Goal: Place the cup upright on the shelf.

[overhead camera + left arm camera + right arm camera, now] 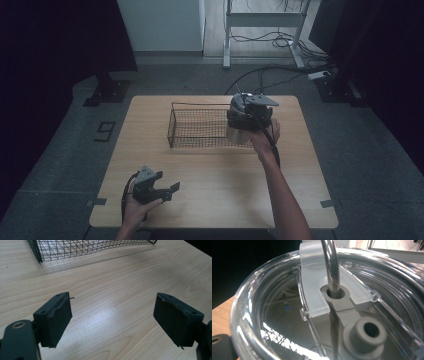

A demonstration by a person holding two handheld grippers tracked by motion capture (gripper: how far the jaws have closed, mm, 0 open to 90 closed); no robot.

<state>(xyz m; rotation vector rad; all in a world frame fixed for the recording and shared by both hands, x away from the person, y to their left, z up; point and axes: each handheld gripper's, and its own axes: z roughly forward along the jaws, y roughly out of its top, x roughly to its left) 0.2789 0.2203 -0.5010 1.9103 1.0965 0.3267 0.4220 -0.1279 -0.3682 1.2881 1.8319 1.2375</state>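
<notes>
A black wire basket (172, 125) stands on the far middle of the wooden table (215, 190); its near wall also crosses the top of the left gripper view (75, 250). My right gripper (248, 117) is shut on a pale cup (236, 134) at the basket's right end. Up close, the cup has a clear lid (274, 315) with a metal straw (332, 270) through its hole, and one black finger (220, 348) shows beside it. Whether the cup rests in the basket or hangs over it, I cannot tell. My left gripper (169, 182) (112, 320) is open over bare wood near the front left.
Past the table's far edge are a white cabinet (160, 25), a desk frame's legs (227, 35) and loose cables (280, 40) on the grey floor. Black stand bases (107, 92) sit at both far corners. A mark shaped like a 9 (105, 131) is on the floor at left.
</notes>
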